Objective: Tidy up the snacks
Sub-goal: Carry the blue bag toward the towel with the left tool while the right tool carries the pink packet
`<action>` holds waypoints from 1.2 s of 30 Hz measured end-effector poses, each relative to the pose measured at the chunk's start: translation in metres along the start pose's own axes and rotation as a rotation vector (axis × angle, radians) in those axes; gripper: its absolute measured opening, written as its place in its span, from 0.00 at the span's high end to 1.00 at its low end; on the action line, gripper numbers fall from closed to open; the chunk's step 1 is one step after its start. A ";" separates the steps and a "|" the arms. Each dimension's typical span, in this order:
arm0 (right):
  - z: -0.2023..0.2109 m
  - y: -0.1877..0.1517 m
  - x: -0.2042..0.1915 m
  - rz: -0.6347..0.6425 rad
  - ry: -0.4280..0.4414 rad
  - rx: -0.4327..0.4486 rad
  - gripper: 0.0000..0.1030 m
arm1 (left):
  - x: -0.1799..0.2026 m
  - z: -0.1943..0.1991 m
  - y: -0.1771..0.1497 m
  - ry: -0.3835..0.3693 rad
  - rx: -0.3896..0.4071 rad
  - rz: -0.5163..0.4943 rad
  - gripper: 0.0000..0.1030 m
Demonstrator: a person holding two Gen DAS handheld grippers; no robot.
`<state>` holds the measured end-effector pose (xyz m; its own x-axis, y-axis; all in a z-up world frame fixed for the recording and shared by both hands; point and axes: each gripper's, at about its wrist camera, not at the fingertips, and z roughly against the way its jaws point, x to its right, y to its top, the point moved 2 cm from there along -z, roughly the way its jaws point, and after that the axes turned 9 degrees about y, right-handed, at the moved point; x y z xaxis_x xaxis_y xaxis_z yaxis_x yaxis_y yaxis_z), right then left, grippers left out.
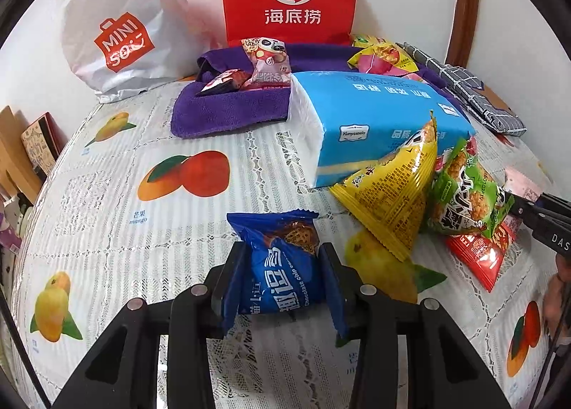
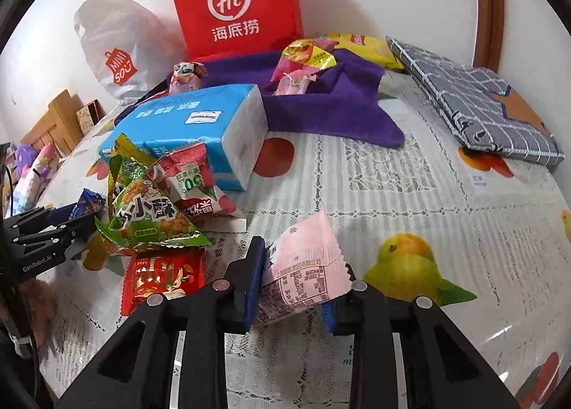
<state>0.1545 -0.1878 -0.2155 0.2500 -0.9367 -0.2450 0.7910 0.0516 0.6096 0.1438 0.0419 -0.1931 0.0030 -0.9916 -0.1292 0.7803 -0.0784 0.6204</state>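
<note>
Now both claws carry a snack above the surface point(image 1: 107, 195): the left claw point(image 1: 282, 266) is closed on a blue cookie packet point(image 1: 285, 266) at the lower centre of its view, and the right claw point(image 2: 303, 277) grips a pink packet point(image 2: 303, 273) at the lower centre of its own view. The step seems to be the sorting of picked snacks. Probably the next move needs carrying them to the purple cloth point(image 1: 228, 106) in the upper centre, where other snacks lie, passing the blue tissue pack point(image 1: 374, 116).
</note>
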 end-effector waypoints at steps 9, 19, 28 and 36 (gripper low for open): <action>-0.003 -0.001 -0.004 0.017 -0.029 -0.016 0.70 | 0.000 0.000 0.000 0.003 0.000 -0.003 0.61; -0.004 -0.002 -0.003 0.011 -0.017 -0.014 0.69 | 0.000 0.000 0.000 -0.002 0.001 -0.001 0.62; 0.003 -0.002 0.001 -0.006 -0.019 0.019 0.73 | -0.004 0.005 -0.001 0.003 -0.015 -0.003 0.63; 0.026 0.014 -0.010 0.025 -0.037 0.060 0.73 | -0.021 0.034 0.021 0.002 0.023 0.008 0.63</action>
<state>0.1488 -0.1866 -0.1851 0.2472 -0.9478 -0.2016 0.7498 0.0554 0.6593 0.1389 0.0574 -0.1513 0.0105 -0.9920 -0.1255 0.7658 -0.0727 0.6390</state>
